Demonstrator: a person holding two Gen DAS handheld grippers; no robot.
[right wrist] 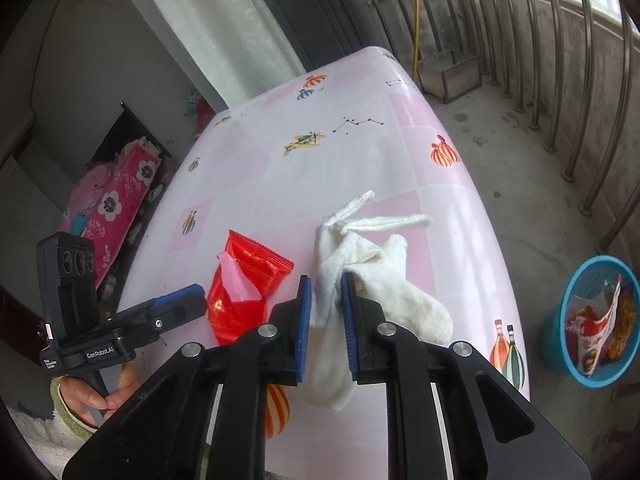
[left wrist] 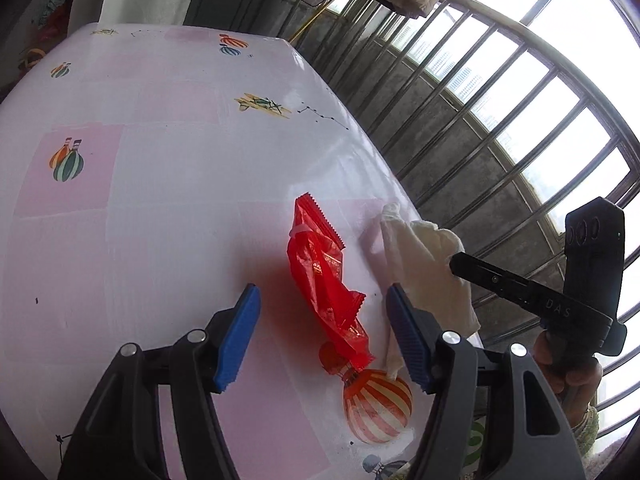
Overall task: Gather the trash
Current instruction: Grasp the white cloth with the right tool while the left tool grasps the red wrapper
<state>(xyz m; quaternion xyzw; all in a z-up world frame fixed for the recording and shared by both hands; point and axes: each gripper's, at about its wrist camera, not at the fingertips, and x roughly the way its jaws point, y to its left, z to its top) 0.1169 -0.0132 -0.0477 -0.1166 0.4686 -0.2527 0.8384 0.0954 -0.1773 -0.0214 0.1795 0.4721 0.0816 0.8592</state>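
Observation:
A crumpled red snack wrapper lies on the pink-and-white tablecloth; it also shows in the right wrist view. My left gripper is open, its blue pads either side of the wrapper's near end, just above the table. A pair of white socks lies right of the wrapper, also seen in the left wrist view. My right gripper is shut on the socks, part of which hangs down between the jaws.
A blue trash basket with wrappers in it stands on the concrete floor right of the table. Metal railing bars run along the balcony. The table edge is close to the socks.

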